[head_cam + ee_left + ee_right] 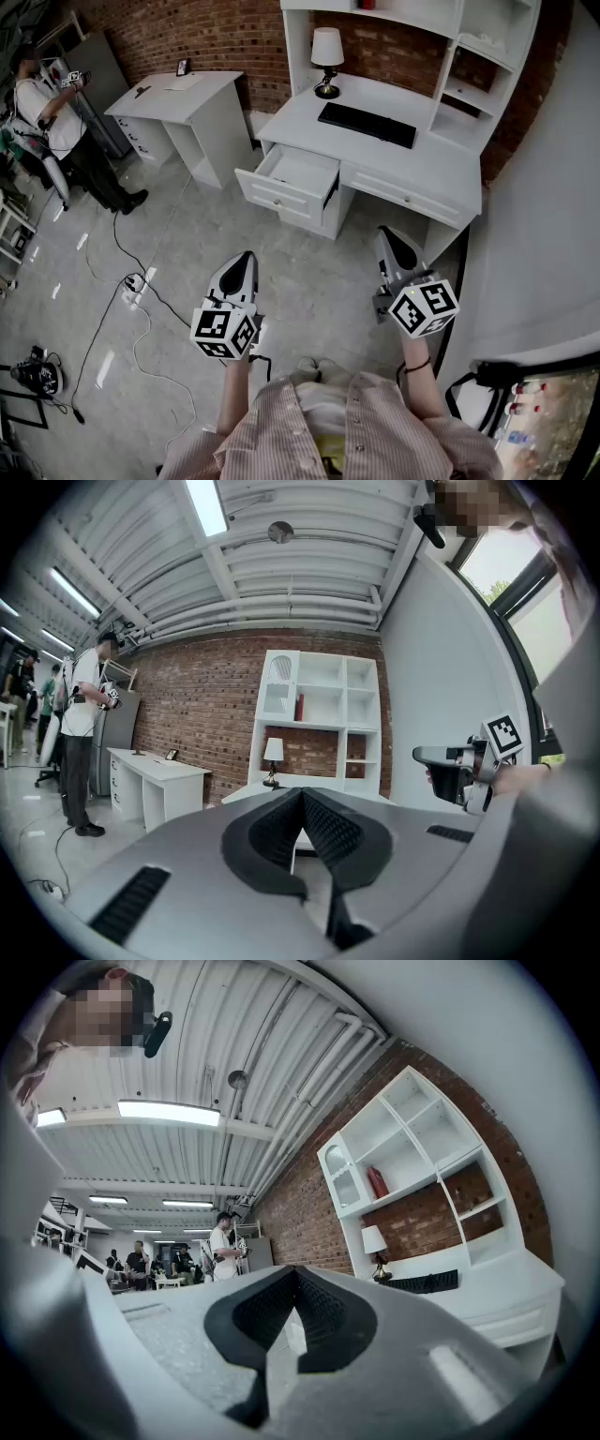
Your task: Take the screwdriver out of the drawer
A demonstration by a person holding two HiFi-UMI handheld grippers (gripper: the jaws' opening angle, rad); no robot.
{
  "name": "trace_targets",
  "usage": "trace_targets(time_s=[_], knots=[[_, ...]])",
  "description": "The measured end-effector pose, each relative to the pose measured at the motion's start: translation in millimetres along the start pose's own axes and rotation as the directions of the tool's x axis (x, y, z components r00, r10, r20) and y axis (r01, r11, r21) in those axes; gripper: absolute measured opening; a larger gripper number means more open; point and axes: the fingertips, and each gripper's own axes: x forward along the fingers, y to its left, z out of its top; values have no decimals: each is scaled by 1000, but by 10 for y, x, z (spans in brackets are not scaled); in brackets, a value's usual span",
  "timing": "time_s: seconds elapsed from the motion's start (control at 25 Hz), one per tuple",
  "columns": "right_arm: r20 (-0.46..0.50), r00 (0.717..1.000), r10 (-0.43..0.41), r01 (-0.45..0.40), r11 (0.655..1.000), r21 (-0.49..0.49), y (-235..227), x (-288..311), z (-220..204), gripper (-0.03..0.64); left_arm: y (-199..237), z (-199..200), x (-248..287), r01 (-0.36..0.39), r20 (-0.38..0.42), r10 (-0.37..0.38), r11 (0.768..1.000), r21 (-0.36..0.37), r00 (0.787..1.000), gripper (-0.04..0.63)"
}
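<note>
Left grey two-jaw gripper (247,256) low in head view, held out level above grey floor (309,281), jaws pressed together tip to tip, nothing between. Right grey two-jaw gripper (388,232) just right of it, well apart, aimed at the same furniture, jaws also pressed together and empty. Marker cubes on both, near the wearer's striped shirt (375,422). Ahead of both: white wooden desk with shelf hutch (412,173) against red brick wall (187,33). White drawer (281,194) on desk's left side pulled open, well apart from both grippers. Screwdriver not made out; drawer interior too small and pale to tell. On desktop: flat black keyboard (367,124) and small table lamp with white shade (326,58) at back left. Second plain white desk (178,98) to the left. Standing person in white top (47,112) far left. Black cables (141,323) trailing over floor at left.
</note>
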Motion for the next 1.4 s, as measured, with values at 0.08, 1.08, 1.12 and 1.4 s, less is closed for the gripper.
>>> trace_targets(time_s=[0.08, 1.08, 1.12, 1.4], knots=[[6, 1000, -10, 10, 1000, -3, -42, -30, 9, 3, -31, -16, 3, -3, 0, 3, 1000, -5, 1000, 0], [-58, 997, 48, -45, 998, 45, -416, 359, -386, 35, 3, -320, 366, -66, -55, 64, 997, -43, 996, 0], [-64, 997, 51, -48, 998, 45, -435, 423, -412, 38, 49, -331, 417, -68, -56, 65, 997, -47, 996, 0], [-97, 994, 44, -38, 997, 63, -647, 1006, -602, 75, 461, -408, 915, -69, -77, 64, 995, -76, 995, 0]])
